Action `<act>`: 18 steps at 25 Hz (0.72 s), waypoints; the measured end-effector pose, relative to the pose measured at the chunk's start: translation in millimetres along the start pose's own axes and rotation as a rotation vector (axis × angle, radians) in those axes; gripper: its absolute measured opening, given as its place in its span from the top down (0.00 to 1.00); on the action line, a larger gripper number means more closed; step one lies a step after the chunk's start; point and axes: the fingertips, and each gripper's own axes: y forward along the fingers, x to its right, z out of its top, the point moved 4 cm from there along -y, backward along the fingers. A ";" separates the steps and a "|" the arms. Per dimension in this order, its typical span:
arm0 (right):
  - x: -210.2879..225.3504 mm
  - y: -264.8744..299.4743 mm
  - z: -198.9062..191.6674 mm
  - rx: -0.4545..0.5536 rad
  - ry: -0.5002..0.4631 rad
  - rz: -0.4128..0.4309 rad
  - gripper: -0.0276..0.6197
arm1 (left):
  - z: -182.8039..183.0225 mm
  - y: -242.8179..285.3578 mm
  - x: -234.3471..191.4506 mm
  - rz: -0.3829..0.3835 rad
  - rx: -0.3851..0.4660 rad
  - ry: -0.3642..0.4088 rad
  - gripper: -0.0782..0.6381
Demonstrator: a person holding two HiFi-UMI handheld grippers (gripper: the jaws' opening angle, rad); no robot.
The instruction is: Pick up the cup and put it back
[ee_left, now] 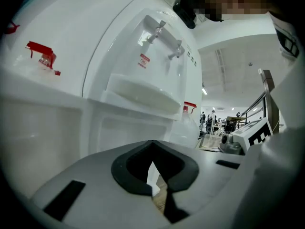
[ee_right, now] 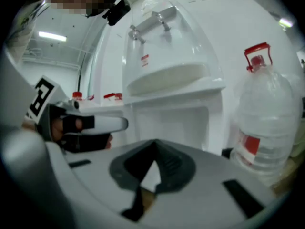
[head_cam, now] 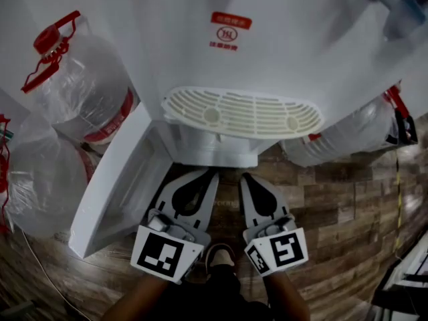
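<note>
No cup shows in any view. The white slotted drip tray [head_cam: 241,112] of the white water dispenser [head_cam: 287,39] carries none, and I cannot tell where the cup is. With its make unseen, I judge only that a cup is likely light and easily crushed or tipped, so it is best taken gently around the mid wall. The left tongs [head_cam: 208,174] and right tongs [head_cam: 246,177] are both closed on nothing, pointing at the dispenser's base above the wooden floor [head_cam: 334,206]. The red label [head_cam: 231,31] on the dispenser is too blurred to read. So is the red band [head_cam: 110,122] on the clear plastic water bottle [head_cam: 80,85].
</note>
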 end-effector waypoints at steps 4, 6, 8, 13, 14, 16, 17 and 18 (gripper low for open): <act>-6.4 -20.0 42.4 -0.021 -0.016 0.034 0.92 | 37.8 -7.3 18.2 0.009 -0.011 -0.003 0.88; -10.4 -30.7 69.5 -0.034 -0.031 0.050 0.92 | 66.9 -11.1 25.1 0.013 -0.004 -0.006 0.88; -15.2 -41.0 100.7 -0.045 -0.050 0.073 0.92 | 102.7 -16.1 31.7 0.016 0.004 -0.005 0.88; -35.3 -75.6 191.8 -0.044 -0.090 0.124 0.92 | 196.9 -37.4 60.1 0.001 0.004 0.020 0.88; -40.2 -83.4 209.7 -0.047 -0.088 0.126 0.92 | 213.9 -42.2 66.8 -0.003 -0.004 0.021 0.88; -49.4 -98.6 244.4 -0.053 -0.072 0.123 0.92 | 247.6 -51.4 79.0 -0.005 -0.014 0.005 0.88; -53.5 -105.3 262.2 -0.055 -0.060 0.122 0.92 | 264.8 -55.3 84.7 -0.005 -0.015 -0.008 0.88; -57.3 -111.1 280.9 -0.054 -0.045 0.122 0.92 | 282.3 -58.8 90.1 -0.005 -0.014 -0.024 0.88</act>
